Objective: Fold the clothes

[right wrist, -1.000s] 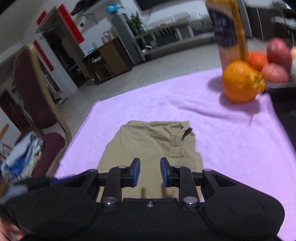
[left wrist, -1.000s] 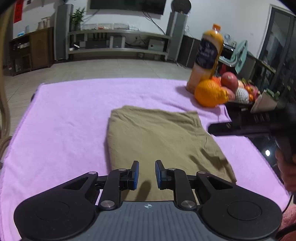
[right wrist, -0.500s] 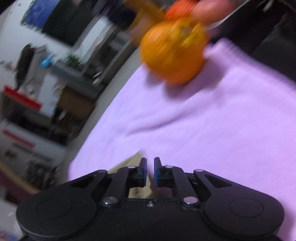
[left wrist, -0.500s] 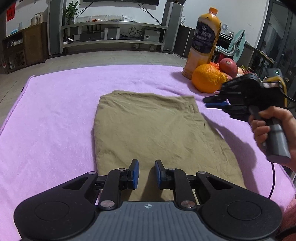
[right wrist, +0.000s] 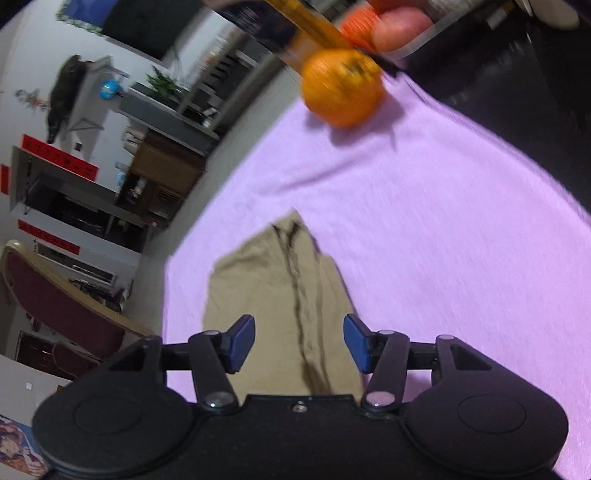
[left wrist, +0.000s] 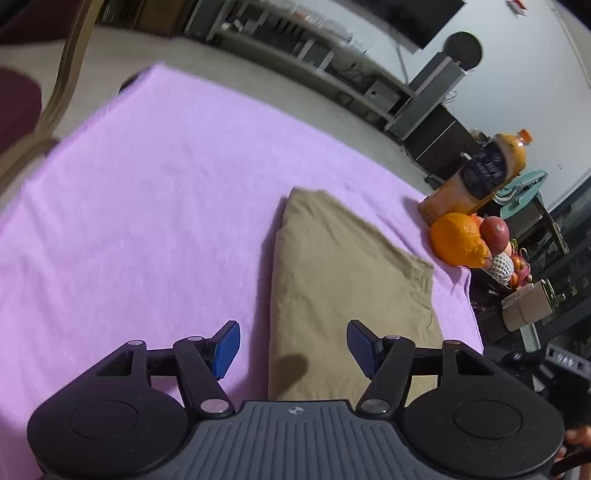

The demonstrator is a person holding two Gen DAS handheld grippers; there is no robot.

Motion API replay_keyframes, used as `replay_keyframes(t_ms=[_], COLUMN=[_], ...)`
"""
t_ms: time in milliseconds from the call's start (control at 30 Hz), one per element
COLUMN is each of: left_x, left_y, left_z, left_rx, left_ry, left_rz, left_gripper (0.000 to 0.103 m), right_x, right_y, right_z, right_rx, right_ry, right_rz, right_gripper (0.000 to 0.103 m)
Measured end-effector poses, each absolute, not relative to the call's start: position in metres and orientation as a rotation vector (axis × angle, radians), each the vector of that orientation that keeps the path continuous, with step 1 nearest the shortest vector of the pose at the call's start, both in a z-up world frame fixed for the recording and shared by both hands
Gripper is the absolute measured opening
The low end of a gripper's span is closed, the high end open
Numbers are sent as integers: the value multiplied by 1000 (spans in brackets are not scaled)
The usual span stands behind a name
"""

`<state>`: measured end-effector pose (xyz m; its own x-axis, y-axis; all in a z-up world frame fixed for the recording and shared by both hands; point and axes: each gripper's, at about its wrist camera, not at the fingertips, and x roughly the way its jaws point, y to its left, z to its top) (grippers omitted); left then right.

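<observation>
Over khaki garment (left wrist: 343,280): left tongs (left wrist: 291,349), right tongs (right wrist: 299,343) opening, nothing gripped; earlier nearly clenched.

I am in a home living room. Past my surface with its purple cloth (left wrist: 155,192) I see a wall-mounted television (left wrist: 424,18), a long media shelf (left wrist: 295,48), a tall speaker (left wrist: 428,96) and tiled floor. A juice bottle (left wrist: 480,173), an orange (left wrist: 458,240) and a padded chair (right wrist: 62,306) stand close by.

The left gripper (left wrist: 293,345) has a grey ribbed body with a small round emblem, flanked by two black housings with round discs. Black linkage arms with silver screws carry blue pads (left wrist: 226,347). The right gripper (right wrist: 299,343) is alike but with a smooth black body, one centre screw, and blue pads (right wrist: 242,341).
</observation>
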<state>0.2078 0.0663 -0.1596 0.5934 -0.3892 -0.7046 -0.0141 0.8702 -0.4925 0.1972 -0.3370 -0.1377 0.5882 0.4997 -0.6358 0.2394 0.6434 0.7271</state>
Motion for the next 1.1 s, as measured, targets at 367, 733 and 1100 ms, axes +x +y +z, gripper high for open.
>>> replay_keyframes(t_ms=[367,733,1100], left_x=[224,216,180], left_y=[52,26,-90], left_z=[-196,-173,-117], left_rx=[-586,-463,-294], left_ry=[989,904,821], left_rz=[-331,-357,-533], left_gripper=[64,28,28], right_x=[214,216,136], right_y=[-324,-279,-372], right_z=[-182,-145,-64], right_rx=[1004,703,686], right_ry=[1072,1004,792], right_rz=[265,255,185], right_gripper=[56,13,13])
